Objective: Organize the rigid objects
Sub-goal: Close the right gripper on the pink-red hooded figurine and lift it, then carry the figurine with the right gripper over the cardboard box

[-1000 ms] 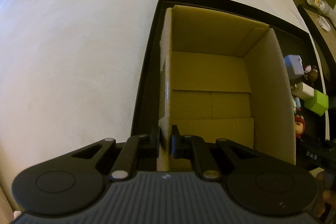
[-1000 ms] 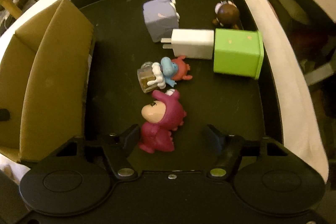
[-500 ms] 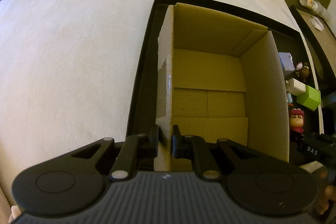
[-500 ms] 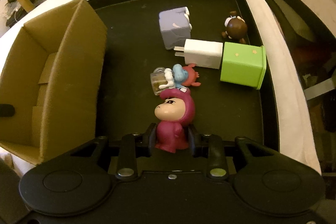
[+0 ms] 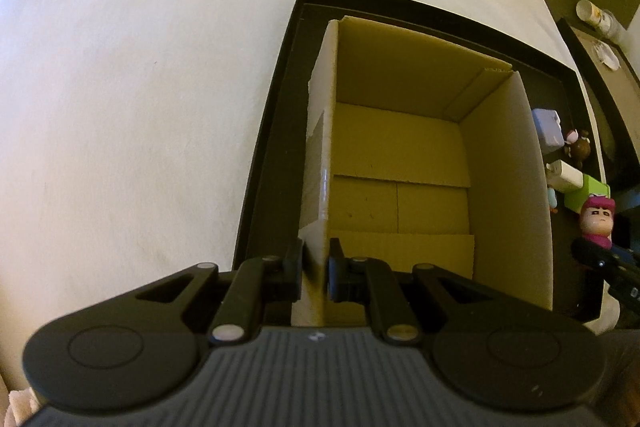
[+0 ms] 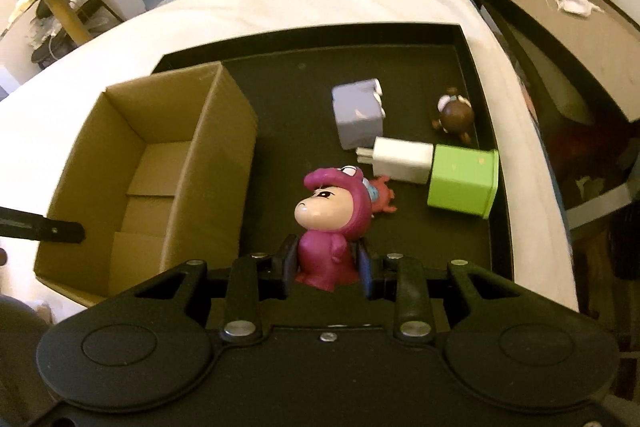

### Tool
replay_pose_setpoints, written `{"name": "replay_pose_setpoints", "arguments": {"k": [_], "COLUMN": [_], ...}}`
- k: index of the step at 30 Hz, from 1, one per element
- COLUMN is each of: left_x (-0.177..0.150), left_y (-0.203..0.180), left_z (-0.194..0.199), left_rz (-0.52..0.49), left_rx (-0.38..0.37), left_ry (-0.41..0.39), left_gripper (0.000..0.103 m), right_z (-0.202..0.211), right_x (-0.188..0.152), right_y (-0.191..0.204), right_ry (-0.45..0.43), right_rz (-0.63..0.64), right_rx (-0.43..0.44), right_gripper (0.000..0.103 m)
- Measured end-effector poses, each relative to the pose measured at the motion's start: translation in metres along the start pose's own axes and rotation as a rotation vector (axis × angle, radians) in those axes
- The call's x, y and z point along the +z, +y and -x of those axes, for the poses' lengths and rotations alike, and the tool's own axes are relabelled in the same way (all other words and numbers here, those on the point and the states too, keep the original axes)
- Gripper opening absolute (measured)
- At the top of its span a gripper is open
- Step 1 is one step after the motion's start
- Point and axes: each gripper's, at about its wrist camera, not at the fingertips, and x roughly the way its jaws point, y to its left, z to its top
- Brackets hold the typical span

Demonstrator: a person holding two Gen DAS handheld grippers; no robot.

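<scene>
White-covered bed (image 5: 140, 99) carries a black tray (image 6: 400, 39); nothing but the tray is seen resting directly on the sheet.

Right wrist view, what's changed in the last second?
The right gripper closed on the magenta hooded figurine, which lay on the black tray a second ago, and has lifted it upright. The left gripper stays clamped on the cardboard box wall; the other toys have not moved.
</scene>
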Motion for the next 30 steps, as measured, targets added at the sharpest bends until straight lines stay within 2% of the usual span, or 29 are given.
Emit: {"name": "replay_pose_setpoints", "arguments": {"k": [18,30], "left_x": [-0.001,-0.001], "left_y": [0.003,0.0], "left_z": [0.0,0.0], "left_rz": [0.029,0.007], "left_rx": [-0.008,0.036], "left_ry": [-0.003,-0.008], "left_gripper": [0.01,0.009], "right_z": [0.027,0.022], "right_x": [0.032,0.038], "right_y": [0.046,0.068], "right_ry": [-0.092,-0.088], "right_rz": [0.076,0.125], "right_rx": [0.057,0.078], "right_gripper": [0.03,0.03]}}
